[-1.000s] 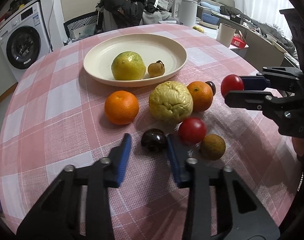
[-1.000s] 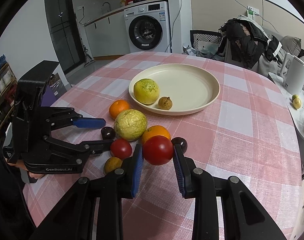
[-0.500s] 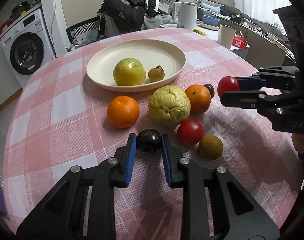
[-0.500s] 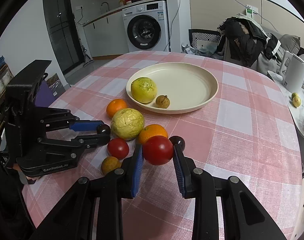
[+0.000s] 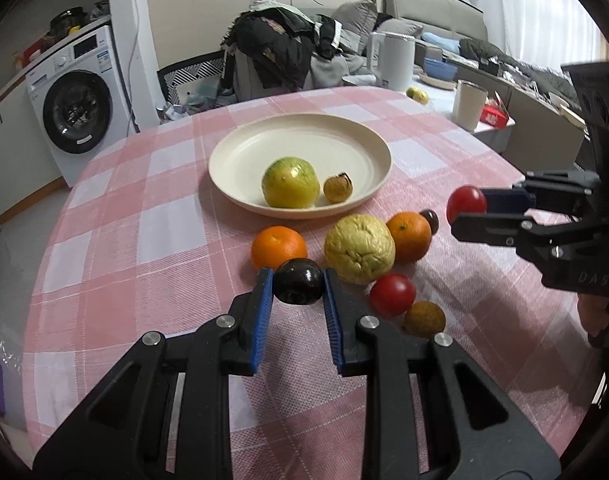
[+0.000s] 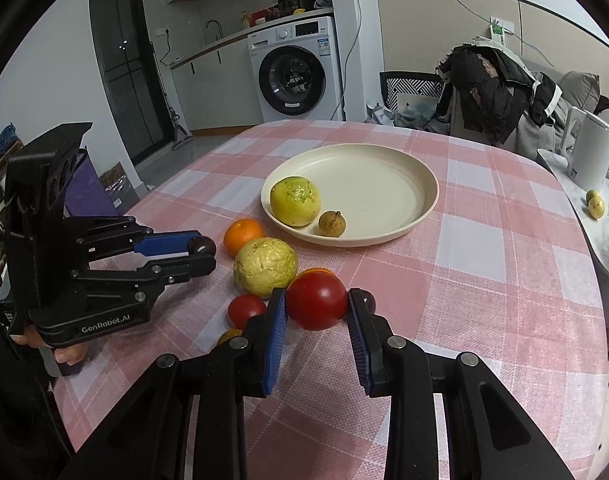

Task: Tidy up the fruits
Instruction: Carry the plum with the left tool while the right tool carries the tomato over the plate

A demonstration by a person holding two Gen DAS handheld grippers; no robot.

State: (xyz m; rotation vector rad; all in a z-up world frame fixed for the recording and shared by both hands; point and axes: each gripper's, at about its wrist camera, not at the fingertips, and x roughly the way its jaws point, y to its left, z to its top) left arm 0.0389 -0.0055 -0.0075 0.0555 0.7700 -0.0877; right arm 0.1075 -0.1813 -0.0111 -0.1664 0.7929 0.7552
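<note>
My left gripper (image 5: 298,288) is shut on a dark purple plum (image 5: 298,286), lifted a little off the pink checked table. My right gripper (image 6: 316,307) is shut on a red tomato (image 6: 316,300) held above the cloth. A cream plate (image 5: 344,136) holds a green-yellow citrus (image 5: 290,182) and a small brown fruit (image 5: 338,188). In front of it lie an orange (image 5: 278,246), a wrinkled yellow fruit (image 5: 358,248), a second orange (image 5: 410,236), another dark plum (image 5: 429,220), a red tomato (image 5: 392,294) and a brown fruit (image 5: 424,319).
A white kettle (image 5: 396,60), a cup (image 5: 469,104) and a red box stand on a side counter at the right. A chair heaped with clothes (image 5: 280,52) is behind the table. A washing machine (image 5: 76,100) is at the far left.
My left gripper closed on the dark plum and raised it off the table, nearer the orange. The right gripper held still with its tomato.
</note>
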